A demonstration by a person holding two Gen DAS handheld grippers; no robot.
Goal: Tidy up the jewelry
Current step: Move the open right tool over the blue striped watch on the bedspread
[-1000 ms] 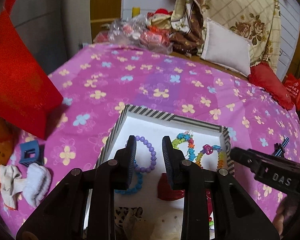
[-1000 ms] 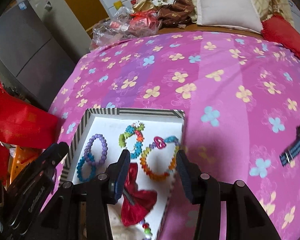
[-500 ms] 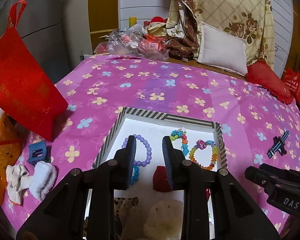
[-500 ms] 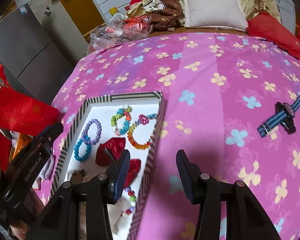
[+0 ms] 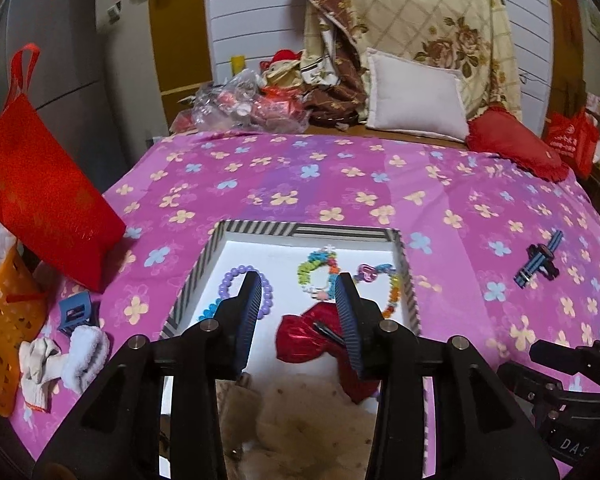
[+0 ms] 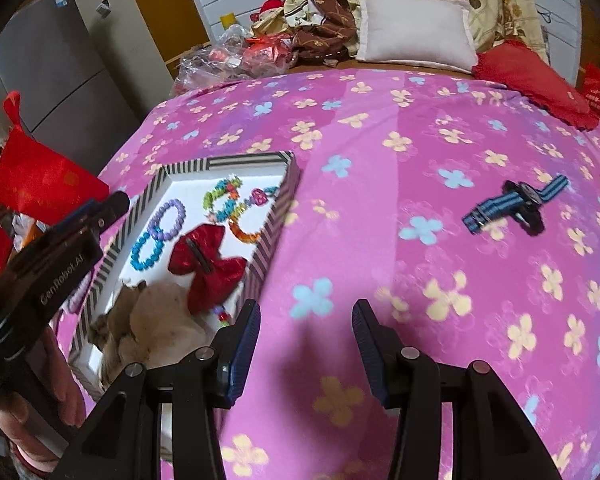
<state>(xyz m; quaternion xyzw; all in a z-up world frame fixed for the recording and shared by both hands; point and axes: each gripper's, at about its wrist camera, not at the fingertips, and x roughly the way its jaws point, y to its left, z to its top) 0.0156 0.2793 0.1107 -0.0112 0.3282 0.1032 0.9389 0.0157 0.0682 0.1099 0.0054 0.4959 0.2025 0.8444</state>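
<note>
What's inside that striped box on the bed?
The striped box holds a purple bracelet, blue bracelet, two multicolored bracelets, a red bow and something fluffy. Whatever lies beneath these is hidden.

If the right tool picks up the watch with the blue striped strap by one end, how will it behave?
The watch will probably hang floppy, since its strap looks like thin woven fabric lying flat on the bedspread. The dark case in the middle likely carries most of the weight, so it may swing. It seems unlikely to roll.

Striped-strap watch (image 6: 516, 206) lies outside filled striped tray (image 6: 274, 216).
</note>
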